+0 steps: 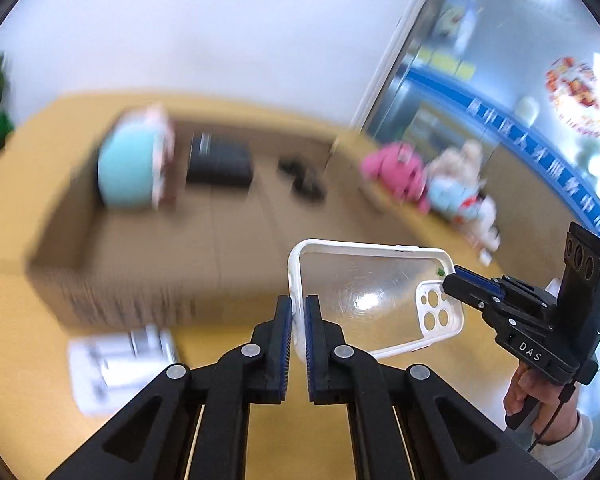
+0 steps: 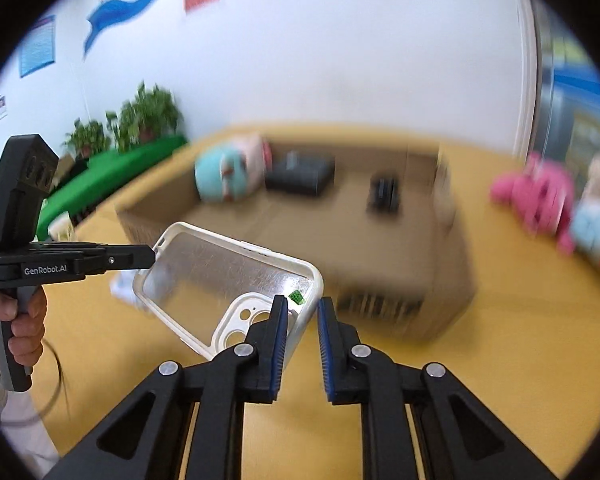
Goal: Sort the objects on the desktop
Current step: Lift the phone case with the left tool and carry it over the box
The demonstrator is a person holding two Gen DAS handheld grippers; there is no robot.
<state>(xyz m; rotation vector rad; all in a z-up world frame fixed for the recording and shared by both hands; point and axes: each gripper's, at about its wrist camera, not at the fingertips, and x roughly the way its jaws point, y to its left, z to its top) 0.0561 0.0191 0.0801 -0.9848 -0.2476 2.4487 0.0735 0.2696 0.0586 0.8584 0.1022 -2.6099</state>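
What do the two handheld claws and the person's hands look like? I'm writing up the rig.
Both are matte black linkage frames with silver pivot rivets and blue ribbed pads. The left claw reads "GenRobot.AI" on its side; the right claw reads "DAS", carries a three-lens camera block with a green light, and trails a thin black cable. Bare hands in pale sleeves grip the pistol handles.

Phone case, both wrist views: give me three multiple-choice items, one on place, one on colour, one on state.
1. Where is the phone case?
A. in the cardboard box
B. held above the table, between both tongs
C. flat on the table

2. Its rim colour?
A. white
B. black
C. pink

3. The right tongs?
A. clamped on the case
B. slightly open, its edge between the pads
C. away from the case

Answers:
1 B, left tongs pinch one end.
2 A, white frame, clear back.
3 B, gap shows beside one pad.
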